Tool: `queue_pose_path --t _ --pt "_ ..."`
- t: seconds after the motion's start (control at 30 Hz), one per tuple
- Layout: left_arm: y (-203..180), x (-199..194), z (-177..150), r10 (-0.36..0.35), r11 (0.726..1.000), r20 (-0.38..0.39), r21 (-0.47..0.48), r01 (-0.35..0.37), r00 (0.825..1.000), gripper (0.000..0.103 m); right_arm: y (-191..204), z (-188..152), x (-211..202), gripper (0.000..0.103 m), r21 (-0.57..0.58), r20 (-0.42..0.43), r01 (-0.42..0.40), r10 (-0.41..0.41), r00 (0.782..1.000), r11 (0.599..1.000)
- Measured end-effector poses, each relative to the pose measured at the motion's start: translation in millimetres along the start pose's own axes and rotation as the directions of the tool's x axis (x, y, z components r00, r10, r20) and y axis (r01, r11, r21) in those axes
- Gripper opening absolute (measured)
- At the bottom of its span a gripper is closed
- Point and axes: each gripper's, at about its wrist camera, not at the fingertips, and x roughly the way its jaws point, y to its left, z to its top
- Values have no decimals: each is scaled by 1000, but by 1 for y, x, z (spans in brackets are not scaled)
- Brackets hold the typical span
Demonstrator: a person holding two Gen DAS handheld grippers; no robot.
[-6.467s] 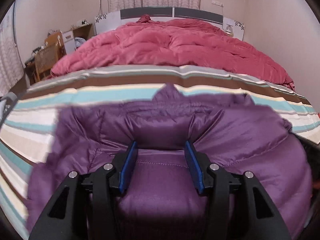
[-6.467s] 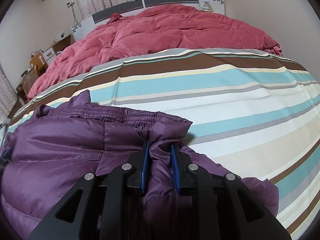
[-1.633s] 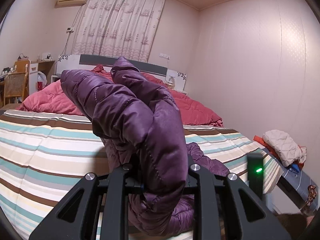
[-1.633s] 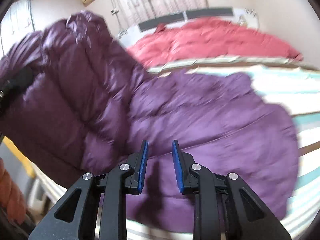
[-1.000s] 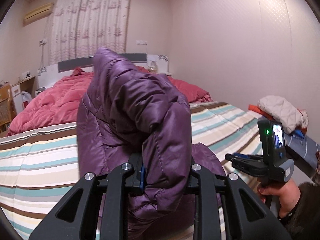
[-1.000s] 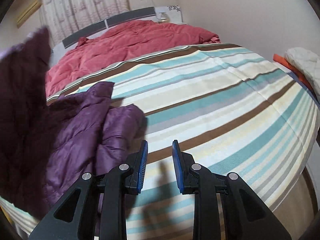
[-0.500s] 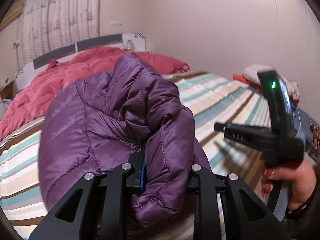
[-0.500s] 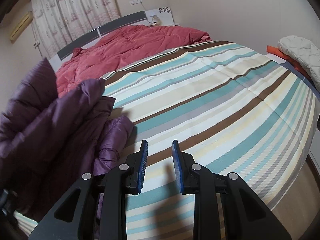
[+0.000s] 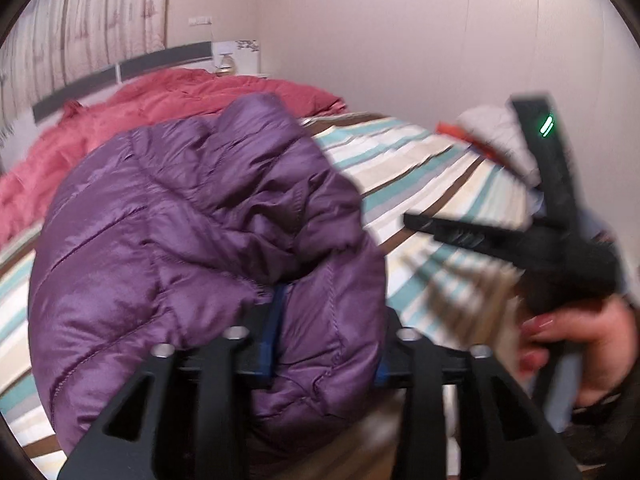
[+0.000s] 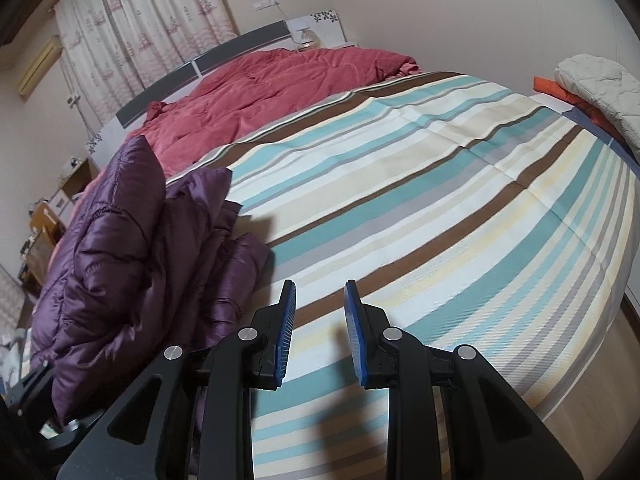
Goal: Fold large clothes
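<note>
A purple puffer jacket (image 9: 180, 240) lies bunched on the striped bed sheet (image 9: 420, 168). One fold of it sits between the blue pads (image 9: 276, 320) of my left gripper (image 9: 330, 308). Its jaws are opening, and the puffy fabric still fills the gap loosely. In the right wrist view the jacket (image 10: 120, 260) is heaped at the left. My right gripper (image 10: 320, 292) hovers over the bare sheet (image 10: 440, 200) beside the jacket, jaws slightly apart with nothing between them. The left wrist view also shows this right gripper (image 9: 416, 224) at the right, held by a hand (image 9: 580, 340).
A red quilt (image 10: 280, 88) covers the head of the bed below a grey headboard (image 10: 208, 64). A white quilted cloth on something orange (image 10: 592, 80) lies off the bed's right side. A desk and chair (image 10: 44, 224) stand at the far left. The bed's near edge (image 10: 580, 420) curves at lower right.
My left gripper's jaws have spread apart around the jacket fold, and the jacket has sunk lower onto the bed. The right gripper has hardly moved.
</note>
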Motion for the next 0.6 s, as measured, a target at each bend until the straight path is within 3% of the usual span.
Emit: queue_pose_path --t 0.03,0.13,0.23,0.37,0.5,0.57,0.6 --pt "0 -8 2 -39 999 21 -14 39 999 59 1 0 0 25 -2 0 -6 6 1000 1000" --pt "1 -37 12 -83 996 92 -25 86 992 63 4 3 -5 64 -4 21 -22 22 1000 1000" --pt "13 -60 19 -54 997 155 -45 62 986 67 11 5 -11 64 -39 44 -30 32 999 999" --pt "60 -76 23 101 984 193 -167 -69 976 68 19 11 -21 64 -42 66 -68 70 995 997" --pt "127 -77 12 303 902 141 -361 -236 942 66 36 21 -36 64 -56 86 -160 165 983 985" --pt "146 -65 9 328 883 81 -381 -275 941 66 48 26 -37 64 -62 69 -233 237 969 971" --pt "148 -59 7 323 886 57 -369 -281 945 66 54 29 -34 60 -62 52 -264 268 962 962"
